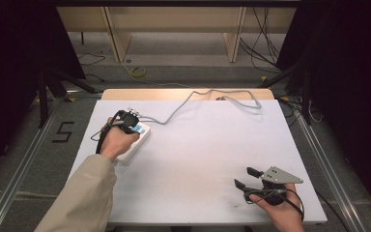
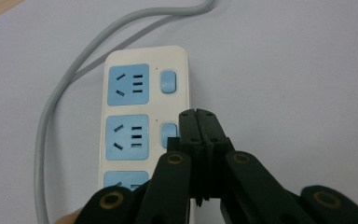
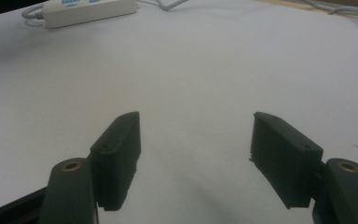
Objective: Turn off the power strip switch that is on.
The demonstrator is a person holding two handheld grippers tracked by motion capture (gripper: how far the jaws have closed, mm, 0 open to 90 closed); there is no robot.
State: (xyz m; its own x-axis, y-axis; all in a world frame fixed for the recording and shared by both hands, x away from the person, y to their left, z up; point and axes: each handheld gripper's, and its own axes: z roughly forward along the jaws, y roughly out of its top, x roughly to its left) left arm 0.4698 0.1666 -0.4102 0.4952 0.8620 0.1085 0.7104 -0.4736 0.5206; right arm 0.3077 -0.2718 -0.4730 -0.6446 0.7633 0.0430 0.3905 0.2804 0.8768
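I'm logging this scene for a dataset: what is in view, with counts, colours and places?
Power strip: 1, white with blue sockets and switches, table's left side.
Cord: 1, grey, from the strip across the table's far edge.
Table: 1, white top.
Left gripper: 1, black, shut, tips beside the strip's middle switch.
Right gripper: 1, black, open, above bare table at near right.
Hands: 2, one on each gripper; beige sleeve on the left arm.

I am working in what looks like a lab or recording studio, not a home. My bench (image 1: 198,145) is a plain white sheet on a wooden top, boxed in by black curtains (image 1: 9,58) and aluminium rails (image 1: 21,164). The grey floor (image 1: 183,72) carries loose cables (image 1: 263,43), a taped "5" marker (image 1: 64,131) and a bare wooden frame (image 1: 174,19) behind.
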